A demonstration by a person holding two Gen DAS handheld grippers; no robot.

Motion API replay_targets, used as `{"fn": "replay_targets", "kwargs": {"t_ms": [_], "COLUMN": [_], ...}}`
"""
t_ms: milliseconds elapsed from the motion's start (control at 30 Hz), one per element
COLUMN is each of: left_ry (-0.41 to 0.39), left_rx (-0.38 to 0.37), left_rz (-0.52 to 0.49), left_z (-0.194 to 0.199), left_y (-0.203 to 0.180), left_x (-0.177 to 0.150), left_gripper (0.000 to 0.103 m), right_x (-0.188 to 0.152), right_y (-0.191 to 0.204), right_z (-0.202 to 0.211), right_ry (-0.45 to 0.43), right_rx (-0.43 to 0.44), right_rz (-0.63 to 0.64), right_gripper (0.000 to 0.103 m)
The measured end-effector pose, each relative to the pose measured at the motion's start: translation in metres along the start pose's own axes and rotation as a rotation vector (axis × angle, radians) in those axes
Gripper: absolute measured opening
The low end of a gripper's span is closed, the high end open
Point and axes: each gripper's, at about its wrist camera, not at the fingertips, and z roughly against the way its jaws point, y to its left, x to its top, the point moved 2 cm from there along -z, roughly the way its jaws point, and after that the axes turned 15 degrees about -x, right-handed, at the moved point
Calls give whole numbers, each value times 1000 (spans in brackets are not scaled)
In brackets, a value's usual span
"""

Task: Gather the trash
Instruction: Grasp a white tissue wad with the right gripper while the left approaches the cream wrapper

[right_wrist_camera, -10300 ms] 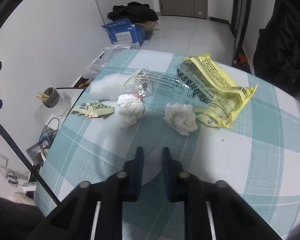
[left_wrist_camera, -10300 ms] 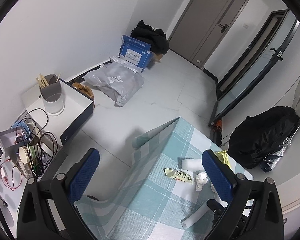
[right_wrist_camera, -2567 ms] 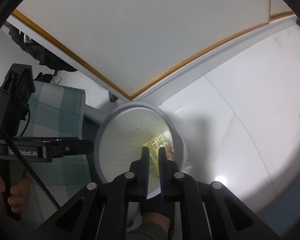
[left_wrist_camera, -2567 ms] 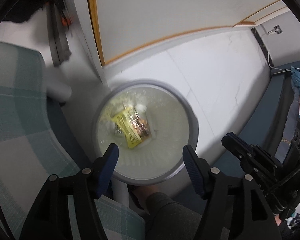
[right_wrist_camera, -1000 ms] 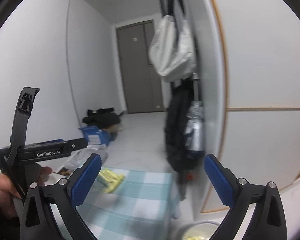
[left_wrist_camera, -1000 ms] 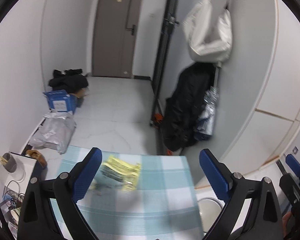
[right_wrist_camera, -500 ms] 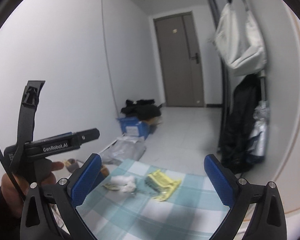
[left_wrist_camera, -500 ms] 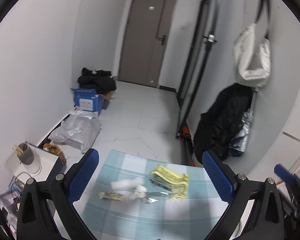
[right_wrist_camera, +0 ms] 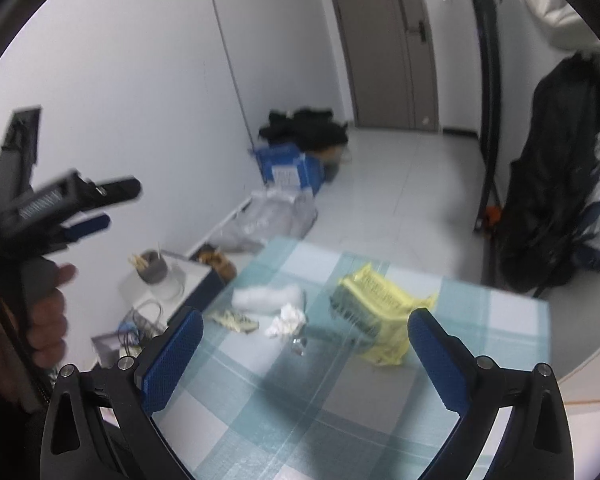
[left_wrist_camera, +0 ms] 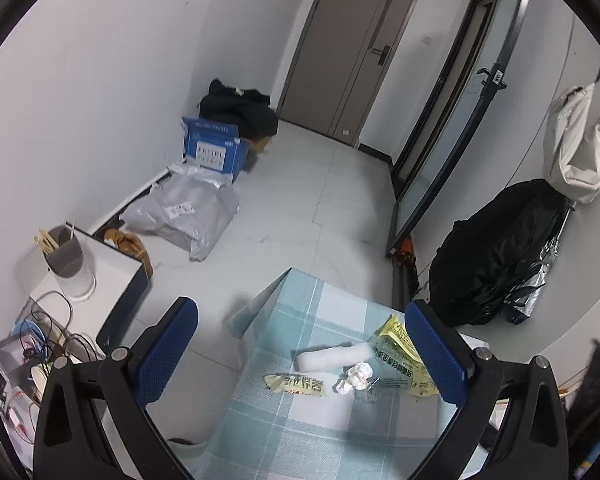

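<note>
I've got both tools high above the teal-and-white checked tablecloth [right_wrist_camera: 380,420], nothing gripped: left gripper [left_wrist_camera: 300,356] w/ jaws spread wide, right gripper [right_wrist_camera: 304,360] same. Trash sits mid-table: crumpled white tissue ball [right_wrist_camera: 288,318], yellow printed plastic bag [right_wrist_camera: 380,300], white foam roll [left_wrist_camera: 332,356], small printed snack wrapper [left_wrist_camera: 296,385]. Risks, imo: tissue touches clear film beside it, so I may drag both; flat wrapper could slip the pads; right view is blurry, aim may be off.
</note>
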Motion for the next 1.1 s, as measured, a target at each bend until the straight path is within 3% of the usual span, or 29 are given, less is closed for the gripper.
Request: {"fn": "replay_targets", "kwargs": {"t_ms": [233, 433, 533, 733, 867, 1000, 1100], "left_ry": [27, 40, 51, 68, 72, 69, 74], "left_rx": [10, 26, 25, 10, -3, -3, -5], "left_rz": [64, 51, 54, 94, 134, 144, 143], "left_z": [2, 2, 1, 1, 1, 0, -2], "left_y": [25, 30, 34, 45, 54, 56, 55], "left_x": [6, 7, 6, 7, 9, 9, 9], "left_gripper": [102, 102, 102, 102, 102, 102, 102], "right_x": [-5, -7, -13, -22, -26, -26, -26], "right_y": [26, 59, 66, 72, 75, 71, 68], "right_z": [-56, -98, -116, -139, -147, -143, -136], "right_ry": [82, 125, 176, 228, 264, 264, 257], "right_rx": [33, 72, 99, 57, 50, 48, 57], "right_rz": [125, 335, 379, 430, 439, 426, 410], "right_gripper": [102, 93, 90, 71, 45, 26, 23]}}
